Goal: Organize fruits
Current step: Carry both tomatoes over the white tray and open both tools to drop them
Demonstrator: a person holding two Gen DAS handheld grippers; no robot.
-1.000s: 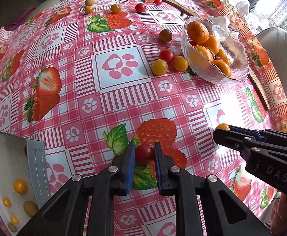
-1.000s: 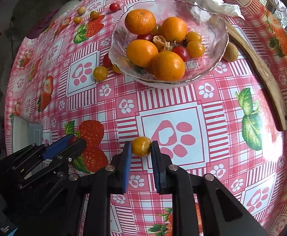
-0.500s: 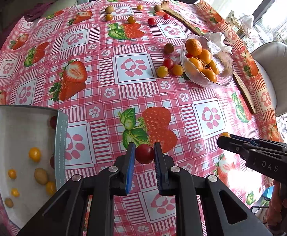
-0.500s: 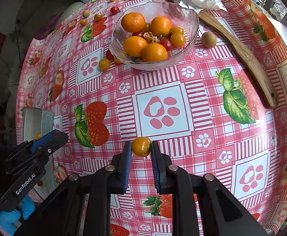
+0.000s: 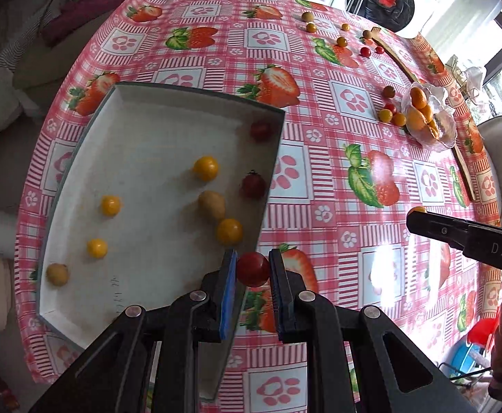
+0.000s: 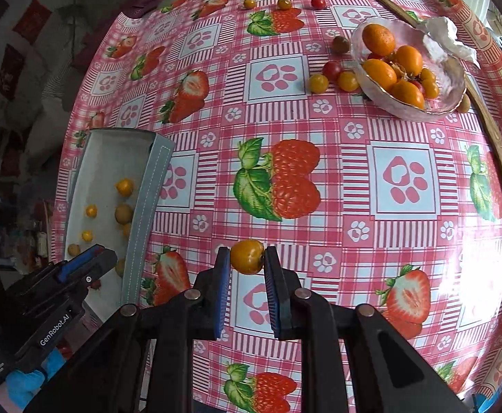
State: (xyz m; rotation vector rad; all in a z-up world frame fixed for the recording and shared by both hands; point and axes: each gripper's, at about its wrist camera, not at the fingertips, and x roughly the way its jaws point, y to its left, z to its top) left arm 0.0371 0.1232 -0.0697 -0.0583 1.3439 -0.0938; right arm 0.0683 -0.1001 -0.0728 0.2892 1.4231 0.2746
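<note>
In the right wrist view the tray (image 6: 148, 206) shows only a narrow strip of its floor; its near wall hides the fruit lying against it, and the left gripper (image 6: 89, 261) covers its near end. In the left wrist view the tray's near corner disappears behind the gripper's own arms. The right gripper (image 5: 419, 216) shows there side-on, so only a sliver of the orange tomato (image 5: 417, 209) peeks above it. The glass bowl (image 5: 447, 137) is far and small in that view; its fruit blurs together. The bowl's rim hides the lower fruit in both views.
</note>
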